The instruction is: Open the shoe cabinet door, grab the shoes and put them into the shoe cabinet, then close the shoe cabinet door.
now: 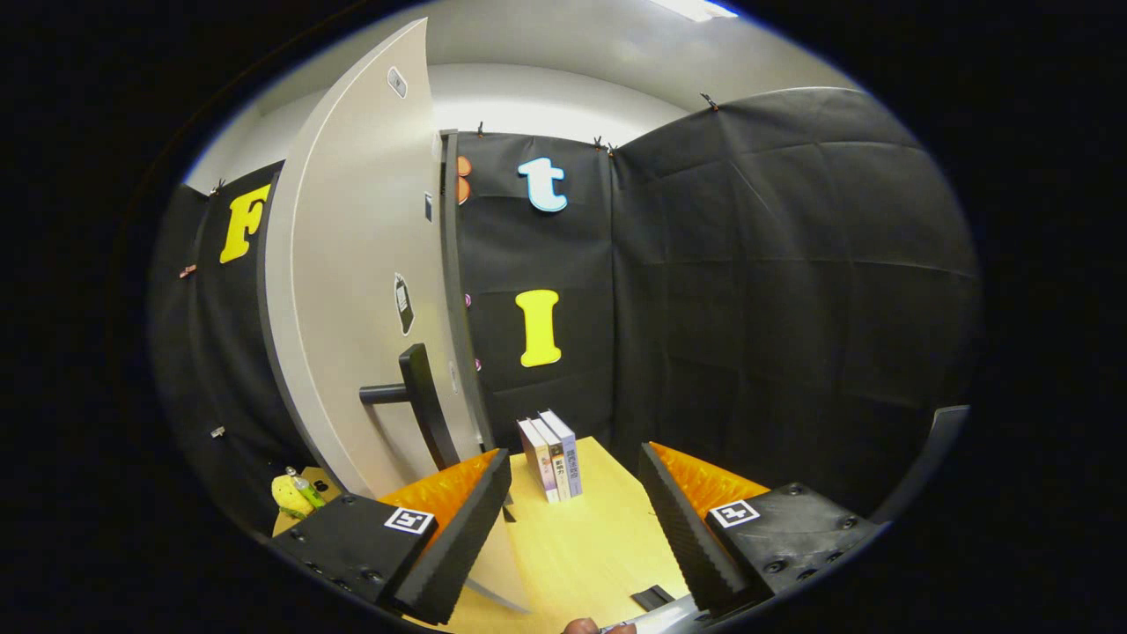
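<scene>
While the gripper (574,519) points forward over a pale wooden tabletop (581,546), its two fingers rise from the lower part of the frame with their jaws spread wide and nothing held between them. Each finger carries a small square black-and-white marker on its block, one at lower left and one at lower right. Between the fingers and a little beyond their tips, three books (552,456) stand upright side by side on the table, spines facing the camera, close to the black cloth wall behind. Filling the left half of the frame, the grey shoe cabinet door (352,291) stands tall and swung open, its flat face turned toward the camera and its dark edge running down the middle of the picture. A dark bar handle (414,396) sticks out from the lower part of the door, just above and beyond the left finger. A few small stickers dot the door's face. At the lower left, beside the left finger, a yellow plush toy (289,495) with a small green bottle lying against it sits on a surface. A fingertip (581,626) of a person shows at the very bottom centre of the frame. No shoes can be made out.
</scene>
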